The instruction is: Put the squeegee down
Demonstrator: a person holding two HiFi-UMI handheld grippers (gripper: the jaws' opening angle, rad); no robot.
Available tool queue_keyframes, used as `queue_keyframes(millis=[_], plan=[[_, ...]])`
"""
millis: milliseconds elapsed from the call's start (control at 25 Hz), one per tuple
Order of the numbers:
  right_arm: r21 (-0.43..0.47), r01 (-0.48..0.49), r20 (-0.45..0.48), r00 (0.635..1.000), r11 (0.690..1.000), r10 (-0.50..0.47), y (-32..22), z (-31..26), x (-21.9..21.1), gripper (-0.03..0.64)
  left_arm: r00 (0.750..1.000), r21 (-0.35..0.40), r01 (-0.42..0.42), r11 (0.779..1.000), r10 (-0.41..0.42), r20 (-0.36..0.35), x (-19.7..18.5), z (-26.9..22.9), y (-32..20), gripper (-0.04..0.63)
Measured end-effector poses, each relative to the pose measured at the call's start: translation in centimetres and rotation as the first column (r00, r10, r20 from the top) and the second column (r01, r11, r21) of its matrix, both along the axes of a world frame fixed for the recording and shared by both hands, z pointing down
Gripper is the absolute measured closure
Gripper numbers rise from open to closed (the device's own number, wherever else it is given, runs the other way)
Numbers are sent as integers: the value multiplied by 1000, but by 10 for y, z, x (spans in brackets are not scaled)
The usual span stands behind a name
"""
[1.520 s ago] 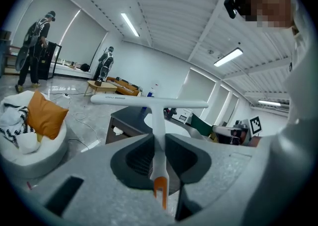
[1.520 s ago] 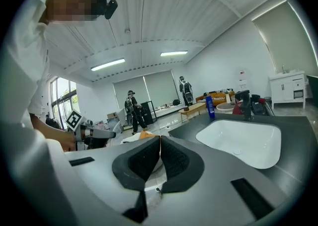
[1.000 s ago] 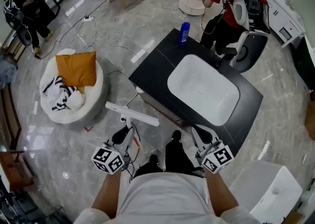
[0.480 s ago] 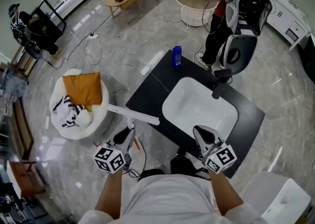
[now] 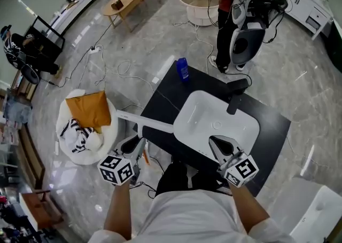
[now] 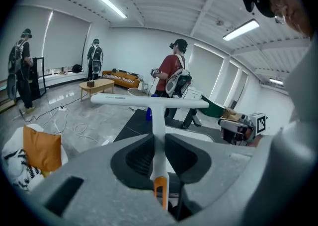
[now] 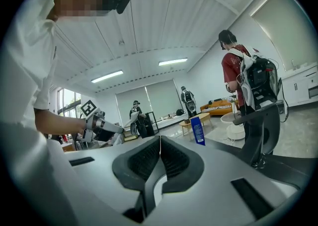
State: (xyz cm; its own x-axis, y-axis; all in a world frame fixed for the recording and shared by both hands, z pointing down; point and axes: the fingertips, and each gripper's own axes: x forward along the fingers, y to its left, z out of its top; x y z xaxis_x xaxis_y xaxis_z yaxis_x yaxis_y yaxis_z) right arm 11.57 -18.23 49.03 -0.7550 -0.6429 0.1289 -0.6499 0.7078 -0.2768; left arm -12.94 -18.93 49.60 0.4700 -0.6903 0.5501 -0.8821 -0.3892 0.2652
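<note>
A white squeegee (image 5: 142, 122) with a long crossbar head and an orange-tipped handle is held by my left gripper (image 5: 132, 144), whose jaws are shut on its stem (image 6: 158, 135). In the left gripper view the T-shaped head (image 6: 149, 101) stands upright above the jaws. The squeegee's head hangs over the left edge of the black counter (image 5: 171, 93), beside the white basin (image 5: 216, 122). My right gripper (image 5: 222, 144) hovers over the counter's near edge with its jaws shut (image 7: 159, 145) and nothing between them.
A blue bottle (image 5: 183, 69) stands at the counter's far corner and a black faucet (image 5: 234, 96) rises behind the basin. A person in red (image 5: 223, 1) stands beyond the counter. A white pouf with an orange cushion (image 5: 90, 109) sits left. Cables cross the floor.
The view has shifted so the counter and basin lie closer under both grippers. The squeegee's head has come over the counter's left edge. Both grippers keep their grip state.
</note>
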Motion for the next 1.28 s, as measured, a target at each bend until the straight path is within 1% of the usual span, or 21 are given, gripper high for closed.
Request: queue_keyframes(millis=[160,240,360,520,600,760,1040,1120,1280], plan=[[-10,-45,-36,998,999,45,-27,14,-3,601,998,-57,-59,997,61,20,-4,24,-40,515],[-21,-84,-53,995,996,83,-43,22,-6,601,996,-89,-89,992,90,17,-7,38,-58,515],[-45,-139,-68,988,989,135,-64,29,-14,601,991,-138,-133,981,134,1,-12,55,-86,515],[-60,-172,-91,982,983,166,-86,35,-30,601,984,-181,-175,968,175,-15,-18,73,-117,515],[-69,-193,-97,978,979,186,-97,40,-36,601,980,-202,-197,960,199,-10,-21,83,-132,515],[-88,-232,-117,968,969,221,-111,51,-43,601,967,-263,-247,933,253,-11,-20,104,-152,515],[-117,-316,-127,945,942,301,-123,53,-42,601,938,-375,-332,866,344,-39,-5,141,-169,515],[-127,-337,-126,938,933,322,-121,56,-37,601,929,-394,-348,851,369,-23,2,150,-173,515],[-162,-349,-107,936,923,335,-117,75,-27,601,922,-428,-341,837,388,24,13,170,-184,515]])
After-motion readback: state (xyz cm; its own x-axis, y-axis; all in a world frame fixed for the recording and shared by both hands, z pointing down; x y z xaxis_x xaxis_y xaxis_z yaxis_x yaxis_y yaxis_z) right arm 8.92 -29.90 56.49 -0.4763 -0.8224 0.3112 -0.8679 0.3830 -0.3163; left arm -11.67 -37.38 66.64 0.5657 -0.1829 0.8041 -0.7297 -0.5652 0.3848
